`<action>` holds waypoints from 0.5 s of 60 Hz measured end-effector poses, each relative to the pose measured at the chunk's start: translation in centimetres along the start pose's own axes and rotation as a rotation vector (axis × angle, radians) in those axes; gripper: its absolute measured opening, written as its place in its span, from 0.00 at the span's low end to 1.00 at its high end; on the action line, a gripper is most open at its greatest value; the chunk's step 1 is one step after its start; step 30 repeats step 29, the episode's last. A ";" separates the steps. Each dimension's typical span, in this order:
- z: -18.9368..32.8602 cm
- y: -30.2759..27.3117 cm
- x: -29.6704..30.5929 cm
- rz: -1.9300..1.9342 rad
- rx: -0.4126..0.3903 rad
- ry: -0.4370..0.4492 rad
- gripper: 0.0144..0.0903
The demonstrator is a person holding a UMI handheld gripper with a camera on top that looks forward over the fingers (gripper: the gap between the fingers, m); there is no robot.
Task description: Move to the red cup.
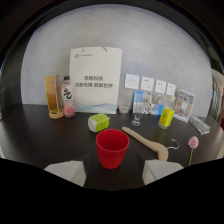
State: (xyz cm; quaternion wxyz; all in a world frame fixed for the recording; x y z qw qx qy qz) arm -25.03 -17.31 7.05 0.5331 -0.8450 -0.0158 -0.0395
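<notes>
A red cup point(112, 147) stands upright on the dark table point(40, 135), its mouth open and empty. It sits just ahead of my gripper point(113, 172), in line with the gap between the two white fingertips point(67, 171). The fingers are spread wide, one on each side of the cup's base, and touch nothing.
Beyond the cup lie a green-and-white box point(98, 122) and a wooden hanger point(148, 141). Farther back stand a white paper bag point(95, 75), a tall yellow glass point(54, 97), a small bottle point(67, 99), a wine glass point(137, 116) and a yellow can point(166, 117). A pink flower point(192, 145) lies at the right.
</notes>
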 end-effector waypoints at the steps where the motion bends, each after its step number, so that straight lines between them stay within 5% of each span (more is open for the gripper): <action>1: 0.2 -0.1 0.0 0.000 0.000 0.000 0.93; 30: 1.7 0.0 0.3 0.010 -0.015 0.000 0.93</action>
